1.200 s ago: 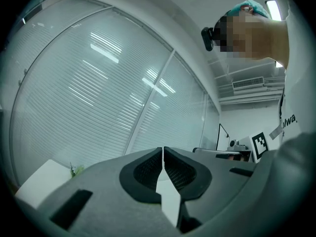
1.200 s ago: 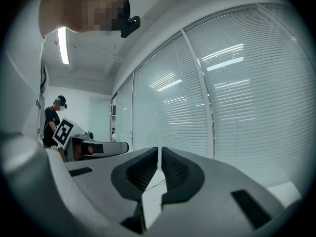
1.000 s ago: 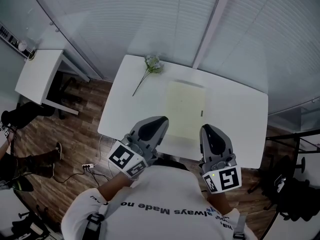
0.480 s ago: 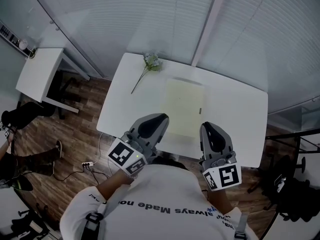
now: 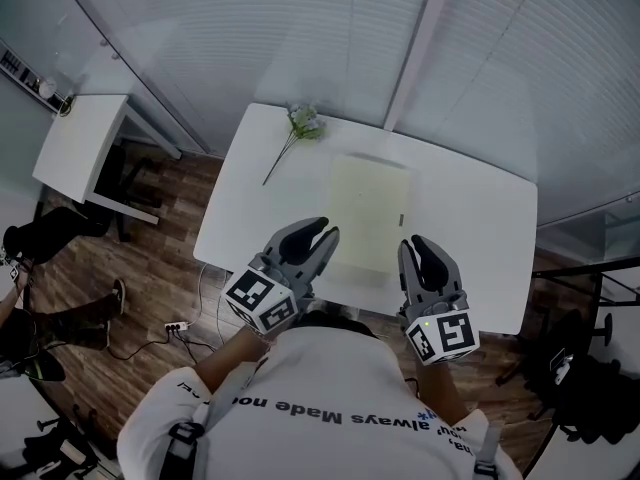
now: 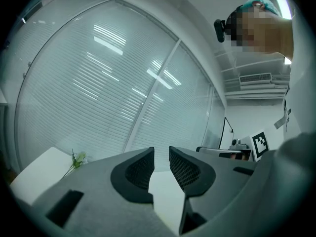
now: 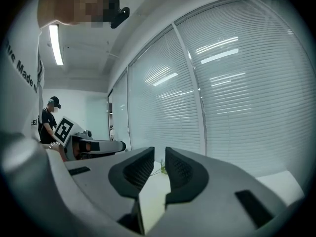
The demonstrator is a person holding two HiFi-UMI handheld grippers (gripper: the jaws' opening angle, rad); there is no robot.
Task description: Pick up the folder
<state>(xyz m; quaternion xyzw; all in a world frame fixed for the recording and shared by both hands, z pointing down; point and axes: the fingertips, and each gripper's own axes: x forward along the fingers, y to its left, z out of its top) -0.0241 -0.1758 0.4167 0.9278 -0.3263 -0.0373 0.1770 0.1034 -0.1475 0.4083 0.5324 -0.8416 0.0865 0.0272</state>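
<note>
Having just been parted slightly, left gripper (image 5: 328,232) and right gripper (image 5: 416,241) are empty. Folder (image 5: 368,213), at 12 o'clock, lies flat; it could be pushed, not gripped, by such jaws.

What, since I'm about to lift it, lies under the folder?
The folder lies flat on the white table, and only bare tabletop shows along its visible edges. Anything directly beneath it is covered and cannot be seen.

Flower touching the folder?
Apart. The head view shows a strip of bare table between the flower, stem included, and the folder.
</note>
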